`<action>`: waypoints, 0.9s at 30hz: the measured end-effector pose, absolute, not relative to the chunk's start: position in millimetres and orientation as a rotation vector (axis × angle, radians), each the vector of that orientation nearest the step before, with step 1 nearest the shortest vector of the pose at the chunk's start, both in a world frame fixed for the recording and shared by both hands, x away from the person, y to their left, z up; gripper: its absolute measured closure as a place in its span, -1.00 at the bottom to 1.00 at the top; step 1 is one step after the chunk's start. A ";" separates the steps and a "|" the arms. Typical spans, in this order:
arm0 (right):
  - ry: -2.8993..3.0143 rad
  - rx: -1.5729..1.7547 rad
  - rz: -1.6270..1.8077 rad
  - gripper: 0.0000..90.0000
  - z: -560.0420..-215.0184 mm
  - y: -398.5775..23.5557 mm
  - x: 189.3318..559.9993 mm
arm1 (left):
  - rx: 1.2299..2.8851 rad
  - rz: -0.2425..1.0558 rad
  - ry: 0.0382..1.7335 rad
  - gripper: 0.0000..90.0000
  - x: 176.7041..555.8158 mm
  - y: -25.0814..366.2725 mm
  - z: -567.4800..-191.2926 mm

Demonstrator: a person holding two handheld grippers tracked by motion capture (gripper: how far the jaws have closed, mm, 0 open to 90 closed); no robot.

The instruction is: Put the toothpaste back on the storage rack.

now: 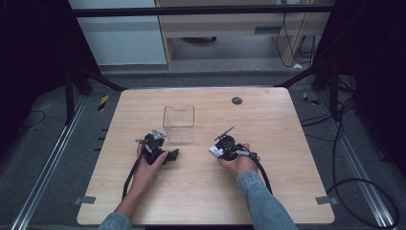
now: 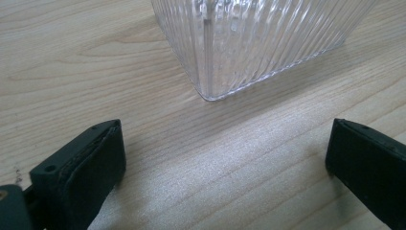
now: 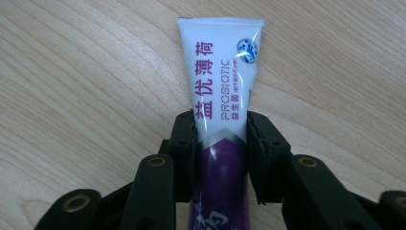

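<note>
Right gripper (image 3: 221, 139) fingers clamped on white-and-purple toothpaste tube (image 3: 221, 86); left gripper (image 2: 225, 163) fingers apart. Soft tube could slip, missing clear ribbed plastic box (image 1: 179, 123).

Wooden table (image 1: 201, 191), black disc (image 1: 236, 100)

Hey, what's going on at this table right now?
A person at a wooden table holds a gripper in each hand. The right gripper has its fingers pressed on both sides of a white and purple tube that lies on the wood. The left gripper is open and empty, aimed at the near corner of a clear ribbed plastic box, which stands upright between the hands and looks empty.
</note>
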State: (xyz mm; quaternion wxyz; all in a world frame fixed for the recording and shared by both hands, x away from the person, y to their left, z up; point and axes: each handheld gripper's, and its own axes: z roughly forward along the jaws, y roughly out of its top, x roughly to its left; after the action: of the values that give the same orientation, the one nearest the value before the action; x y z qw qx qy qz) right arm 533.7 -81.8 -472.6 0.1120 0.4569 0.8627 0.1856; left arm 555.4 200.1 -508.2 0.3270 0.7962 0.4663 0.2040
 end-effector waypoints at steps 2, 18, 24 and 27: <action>2.535 1.346 0.547 0.57 -471.6 -82.2 533.9 | 2.086 0.534 1.222 -1.00 555.5 200.1 -508.2; 2.523 1.370 0.628 0.75 -456.4 -94.9 529.7 | 2.085 0.533 1.222 -1.00 555.6 200.1 -508.2; 2.483 1.370 0.663 0.76 -437.4 -107.4 530.1 | 2.086 0.533 1.221 -1.00 555.6 200.2 -508.1; 2.458 1.374 0.693 0.76 -428.2 -112.2 530.9 | 2.085 0.533 1.221 -1.00 555.6 200.1 -508.2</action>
State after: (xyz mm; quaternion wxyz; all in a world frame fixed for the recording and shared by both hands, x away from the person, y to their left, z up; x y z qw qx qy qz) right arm 530.9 -112.2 -428.2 0.1203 0.4703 0.8414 0.2374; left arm 555.6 200.1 -508.2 0.3273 0.7962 0.4664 0.2036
